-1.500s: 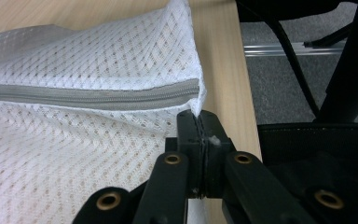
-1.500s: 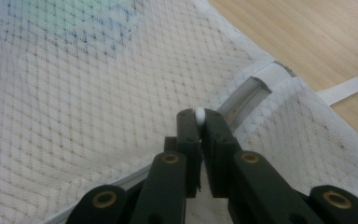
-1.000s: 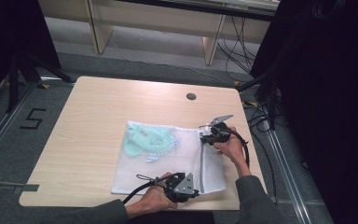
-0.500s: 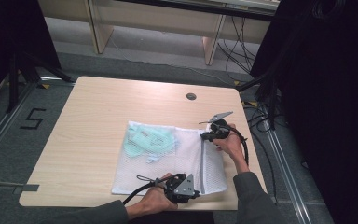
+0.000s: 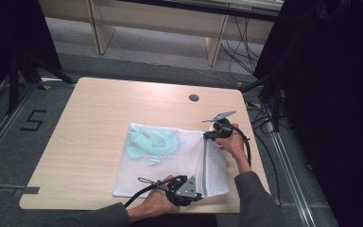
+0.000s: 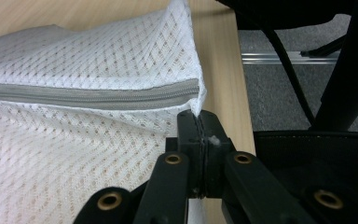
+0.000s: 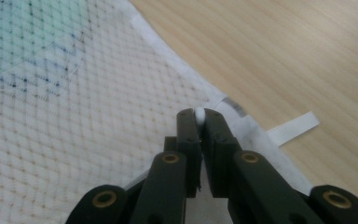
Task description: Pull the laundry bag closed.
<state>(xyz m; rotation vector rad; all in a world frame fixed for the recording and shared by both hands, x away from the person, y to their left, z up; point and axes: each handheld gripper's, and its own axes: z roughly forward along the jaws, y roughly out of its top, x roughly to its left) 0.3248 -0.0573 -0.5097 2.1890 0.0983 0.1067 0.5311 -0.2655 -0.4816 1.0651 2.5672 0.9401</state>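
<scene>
A white mesh laundry bag (image 5: 170, 165) lies flat on the wooden table (image 5: 99, 118), with a mint-green garment (image 5: 149, 142) inside its left half. My left gripper (image 5: 199, 195) sits at the bag's near edge, shut on the fabric corner just past the end of the grey zipper (image 6: 88, 95); its closed tips (image 6: 199, 116) pinch the mesh (image 6: 74, 56). My right gripper (image 5: 206, 135) is at the bag's far right corner, shut on a small white piece at the bag's edge (image 7: 199, 113). A white ribbon tab (image 7: 293, 127) lies beside it, and the garment (image 7: 28, 37) shows through the mesh.
A round cable hole (image 5: 194, 97) lies in the table beyond the bag. The table's right edge (image 5: 257, 156) is close to my right hand, with black cables (image 5: 264, 123) on the floor beside it. Wooden shelf legs (image 5: 215, 45) stand behind the table.
</scene>
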